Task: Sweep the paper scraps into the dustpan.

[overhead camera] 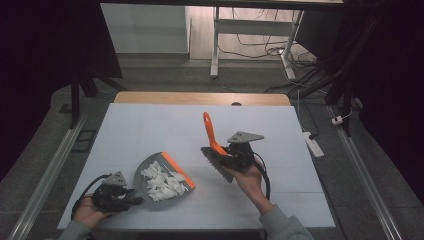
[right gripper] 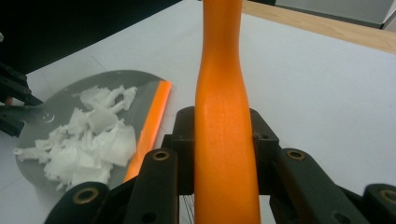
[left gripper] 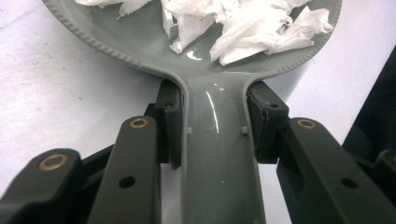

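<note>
Left tool (overhead camera: pixel 131 196) clamped on stiff grey dustpan (overhead camera: pixel 162 181) handle, paper scraps (overhead camera: pixel 161 181) aboard. Right tool (overhead camera: pixel 224 154) gripping orange brush (overhead camera: pixel 212 137) handle. Light, rigid, likely slippery plastic.

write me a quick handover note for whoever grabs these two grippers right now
Left gripper: jaws shut on the grey dustpan handle, pan on the white table.
Right gripper: jaws shut on the orange brush handle, brush held off the table, bristles low.
Done: the torn white paper scraps sit in the pan; I see none loose on the table.
Left: probably empty the pan and put both tools down. No bin is in view.
</note>
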Tool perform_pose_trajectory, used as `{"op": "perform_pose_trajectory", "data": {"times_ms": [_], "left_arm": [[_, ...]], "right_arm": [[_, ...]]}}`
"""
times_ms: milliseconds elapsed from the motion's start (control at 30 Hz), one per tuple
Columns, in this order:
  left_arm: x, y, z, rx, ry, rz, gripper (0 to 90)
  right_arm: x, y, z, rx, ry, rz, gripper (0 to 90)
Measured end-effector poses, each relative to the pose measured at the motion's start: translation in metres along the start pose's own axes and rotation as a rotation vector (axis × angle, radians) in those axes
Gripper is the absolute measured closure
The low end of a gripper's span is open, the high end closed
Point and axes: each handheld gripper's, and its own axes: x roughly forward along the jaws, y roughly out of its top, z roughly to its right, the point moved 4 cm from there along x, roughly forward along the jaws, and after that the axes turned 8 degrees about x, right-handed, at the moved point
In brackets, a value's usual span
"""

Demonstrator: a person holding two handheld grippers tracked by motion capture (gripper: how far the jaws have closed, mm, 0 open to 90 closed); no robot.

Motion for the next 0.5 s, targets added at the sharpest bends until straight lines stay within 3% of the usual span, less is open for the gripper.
{"op": "perform_pose_trajectory", "data": {"times_ms": [233,500], "left_arm": [[-0.007,0.003,-0.001,-0.026,0.028,0.052,61.6],[-0.013,0.011,-0.002,-0.066,0.087,0.109,61.5]], "right_arm": [[-0.017,-0.006,0.010,0.018,-0.008,0.008,70.3],[-0.038,-0.013,0.014,0.014,0.003,0.012,70.3]]}}
